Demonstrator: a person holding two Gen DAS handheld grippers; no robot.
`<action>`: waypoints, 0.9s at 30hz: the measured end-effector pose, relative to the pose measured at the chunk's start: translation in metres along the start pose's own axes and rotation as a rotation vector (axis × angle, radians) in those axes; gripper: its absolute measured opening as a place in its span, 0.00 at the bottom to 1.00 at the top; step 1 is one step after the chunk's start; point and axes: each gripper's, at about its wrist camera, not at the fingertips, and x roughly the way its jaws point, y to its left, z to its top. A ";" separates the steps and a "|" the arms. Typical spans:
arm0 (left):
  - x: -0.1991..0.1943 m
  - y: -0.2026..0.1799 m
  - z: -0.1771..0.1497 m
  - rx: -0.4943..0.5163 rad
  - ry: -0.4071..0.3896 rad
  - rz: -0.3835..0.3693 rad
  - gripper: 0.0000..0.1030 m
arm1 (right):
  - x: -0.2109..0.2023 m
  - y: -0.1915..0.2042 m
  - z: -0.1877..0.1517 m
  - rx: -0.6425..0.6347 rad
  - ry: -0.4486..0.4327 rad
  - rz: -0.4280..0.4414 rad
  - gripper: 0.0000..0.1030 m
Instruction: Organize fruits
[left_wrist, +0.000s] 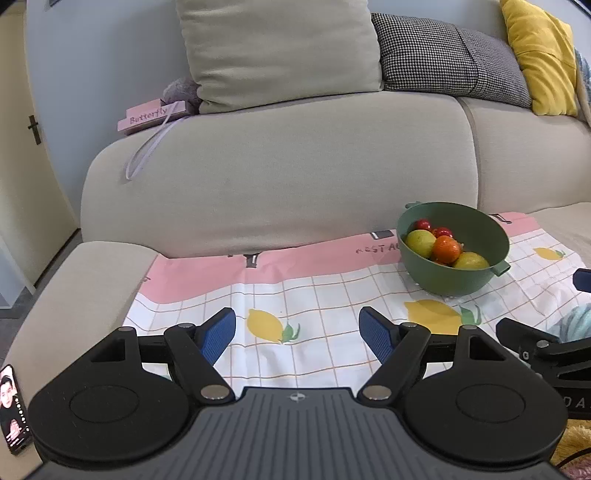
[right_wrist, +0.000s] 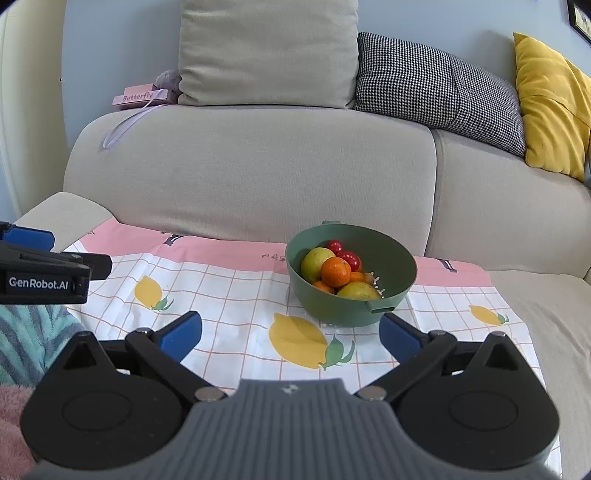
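Two tongs, left gripper (left_wrist: 297, 334) and right gripper (right_wrist: 290, 334), both spread, empty; green bowl (right_wrist: 399, 273) ahead of them, its lower fruits (right_wrist: 335, 272) hidden by the rim.

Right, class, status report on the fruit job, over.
Left gripper open, empty. Right gripper open, empty. Fruits piled in green bowl on the lemon-print cloth. Nothing between grippers and bowl.

Sofa (right_wrist: 258, 177) bears lemon-print cloth (right_wrist: 236, 295), cushions (yellow one (right_wrist: 550, 103) rightmost).
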 end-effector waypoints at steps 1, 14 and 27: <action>0.000 0.000 0.000 0.001 -0.001 0.003 0.86 | 0.000 0.000 0.000 0.000 0.000 0.000 0.96; -0.002 0.004 0.003 0.007 -0.024 0.007 0.86 | 0.000 0.000 0.000 0.000 0.001 0.000 0.96; -0.002 0.006 0.003 0.007 -0.018 -0.007 0.86 | 0.001 0.002 0.000 0.007 0.016 -0.006 0.96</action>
